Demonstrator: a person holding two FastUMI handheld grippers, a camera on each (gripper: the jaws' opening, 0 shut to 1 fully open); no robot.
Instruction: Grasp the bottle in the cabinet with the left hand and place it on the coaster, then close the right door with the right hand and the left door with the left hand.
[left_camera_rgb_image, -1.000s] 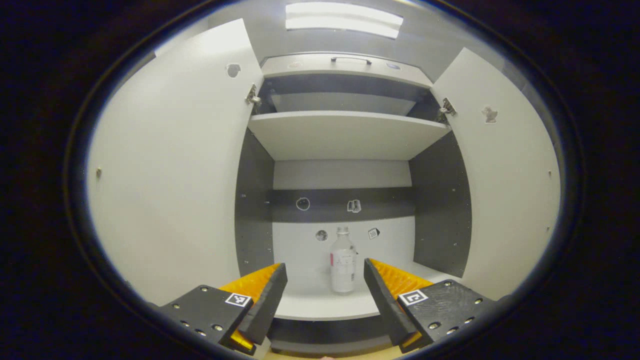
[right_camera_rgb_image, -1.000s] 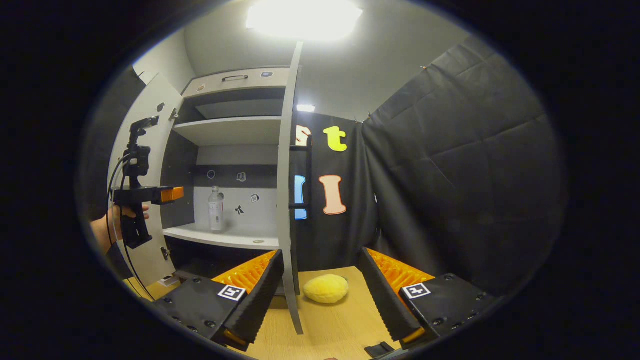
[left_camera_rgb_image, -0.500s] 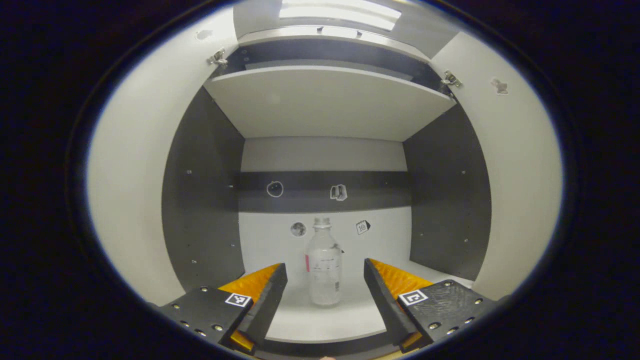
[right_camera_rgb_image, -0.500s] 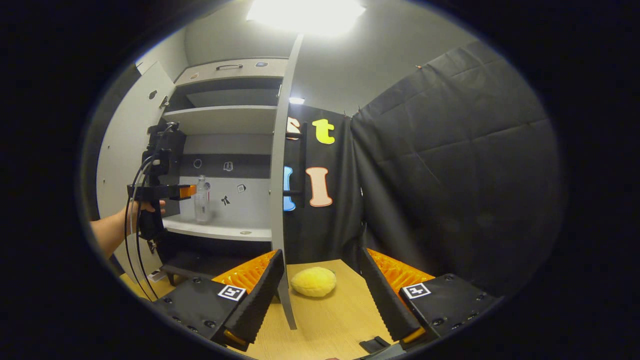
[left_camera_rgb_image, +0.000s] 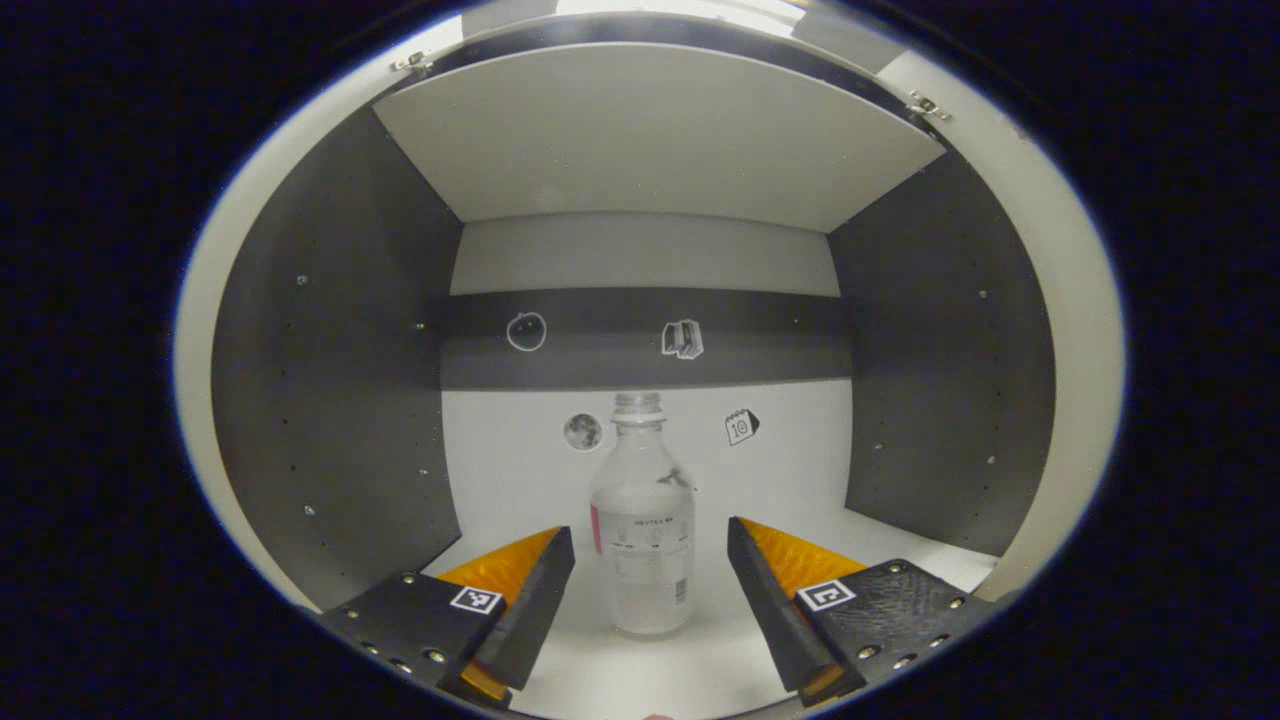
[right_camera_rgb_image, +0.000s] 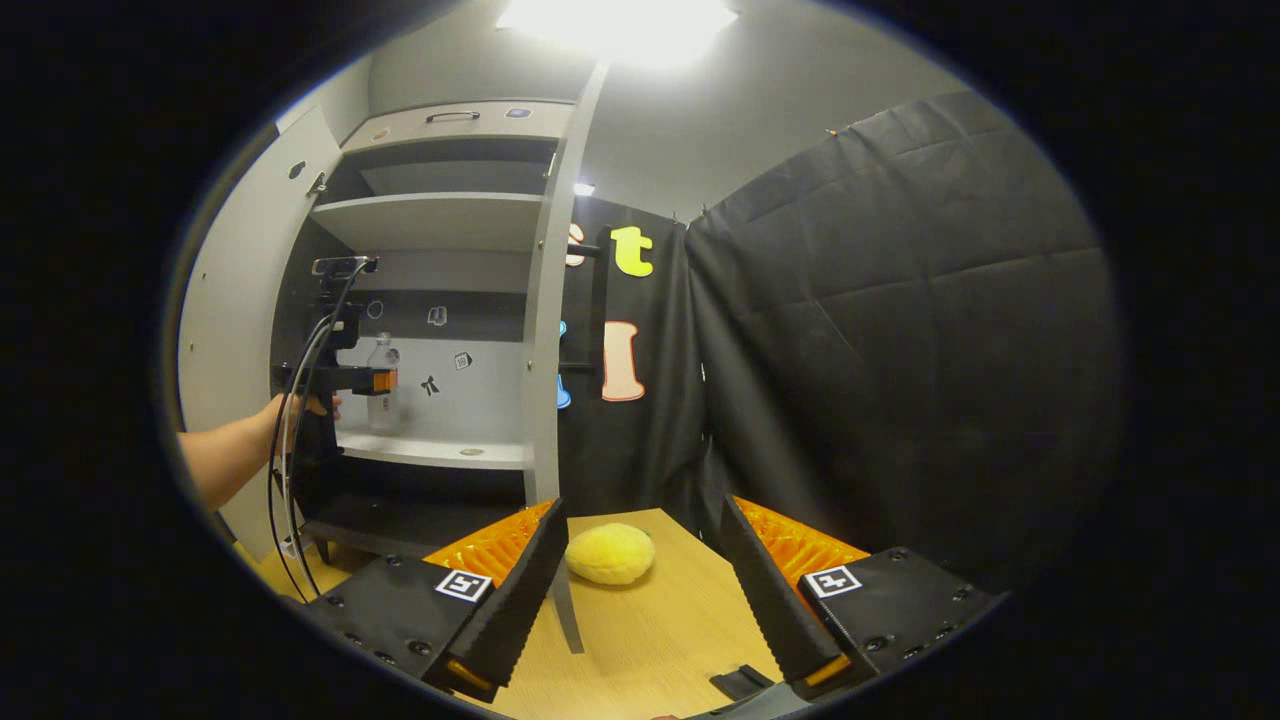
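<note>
Presently the left gripper (left_camera_rgb_image: 650, 560) is spread, fingers flanking but not touching the upright bottle (left_camera_rgb_image: 643, 530) at lower centre on the cabinet shelf (left_camera_rgb_image: 700, 670); the right gripper (right_camera_rgb_image: 640, 570), likewise spread, holds nothing above the wooden table (right_camera_rgb_image: 650, 640).

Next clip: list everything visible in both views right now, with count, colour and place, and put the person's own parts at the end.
bottle: one, clear, upright on the cabinet's lower shelf, between the left claw's fingers, untouched.
cabinet: one, white shelves with dark grey sides, at the left of the right gripper view.
doors: two, white, both open.
stickers: several, small, on the cabinet's back panel.
sponge: one, yellow, on the table.
table: one, light wood, below the right claw.
left claw: open, around the bottle.
right claw: open, over the table.
hand: one, holding the left claw's handle.
</note>
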